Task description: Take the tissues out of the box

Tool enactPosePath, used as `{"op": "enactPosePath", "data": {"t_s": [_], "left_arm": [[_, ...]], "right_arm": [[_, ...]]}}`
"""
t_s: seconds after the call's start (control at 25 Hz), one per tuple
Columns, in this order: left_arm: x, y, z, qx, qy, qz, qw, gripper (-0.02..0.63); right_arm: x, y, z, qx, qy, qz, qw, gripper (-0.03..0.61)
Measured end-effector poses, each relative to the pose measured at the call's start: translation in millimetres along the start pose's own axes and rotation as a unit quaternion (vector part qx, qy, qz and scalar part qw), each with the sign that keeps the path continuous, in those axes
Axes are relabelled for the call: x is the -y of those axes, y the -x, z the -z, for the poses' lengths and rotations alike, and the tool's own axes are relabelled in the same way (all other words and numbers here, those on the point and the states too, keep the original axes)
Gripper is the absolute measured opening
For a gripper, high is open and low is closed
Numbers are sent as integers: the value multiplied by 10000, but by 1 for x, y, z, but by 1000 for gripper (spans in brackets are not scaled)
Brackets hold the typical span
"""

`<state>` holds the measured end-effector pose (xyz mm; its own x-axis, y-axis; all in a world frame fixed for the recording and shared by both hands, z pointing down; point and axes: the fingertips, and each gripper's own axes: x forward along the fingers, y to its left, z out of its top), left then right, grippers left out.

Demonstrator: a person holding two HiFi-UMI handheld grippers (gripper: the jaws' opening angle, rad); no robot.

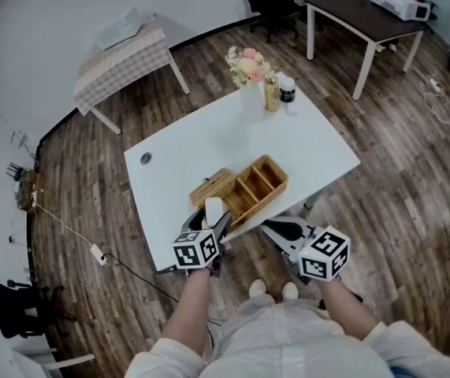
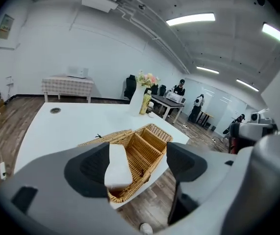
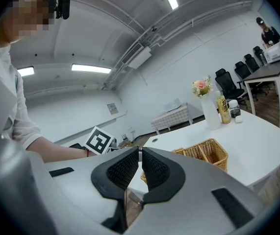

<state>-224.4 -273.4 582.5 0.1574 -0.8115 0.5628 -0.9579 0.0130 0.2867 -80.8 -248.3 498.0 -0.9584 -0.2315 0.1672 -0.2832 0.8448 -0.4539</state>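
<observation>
A wicker basket [image 1: 264, 181] with several compartments sits at the near edge of the white table [image 1: 209, 144]. A white tissue pack [image 1: 213, 209] stands upright in its nearest compartment. My left gripper [image 1: 217, 225] is at that end of the basket. In the left gripper view its jaws stand wide open [image 2: 139, 155]; the tissue pack [image 2: 116, 166] rests beside the left pad and the basket [image 2: 149, 141] shows between the jaws. My right gripper [image 1: 269, 228] hovers off the table's near edge, shut [image 3: 140, 156] with nothing held, and the basket [image 3: 208, 153] lies ahead of it.
A vase of flowers [image 1: 248, 77], a yellow bottle [image 1: 271, 93] and a small jar [image 1: 288, 91] stand at the table's far edge. A checked-cloth table [image 1: 122, 57] and a dark table [image 1: 362, 14] stand further off. A cable [image 1: 98, 252] lies on the wooden floor at the left.
</observation>
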Motion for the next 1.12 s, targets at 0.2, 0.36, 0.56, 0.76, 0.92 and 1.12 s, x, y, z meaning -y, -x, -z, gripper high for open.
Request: {"op": "enactPosePath", "data": {"t_s": [0.2, 0.36, 0.56, 0.76, 0.92, 1.12], "left_arm": [[-16, -13, 8, -331, -23, -223, 9992, 351], [-25, -26, 18, -679, -115, -321, 9971, 351], [-36, -41, 34, -1062, -243, -504, 9928, 351], [-43, -52, 43, -1417, -413, -703, 9865, 351], [-45, -59, 53, -1749, -676, -784, 9791, 351], [-53, -66, 65, -2014, -1004, -1029, 9689, 351]], "right_arm": [[3, -3, 3, -29, -88, 29, 10000, 40], [7, -6, 7, -65, -142, 51, 9999, 40], [11, -6, 12, -115, -207, 83, 9997, 40], [16, -6, 15, -129, -280, 162, 9994, 40], [18, -6, 16, -144, -311, 173, 9993, 40], [22, -3, 16, -157, -355, 227, 9990, 40]]}}
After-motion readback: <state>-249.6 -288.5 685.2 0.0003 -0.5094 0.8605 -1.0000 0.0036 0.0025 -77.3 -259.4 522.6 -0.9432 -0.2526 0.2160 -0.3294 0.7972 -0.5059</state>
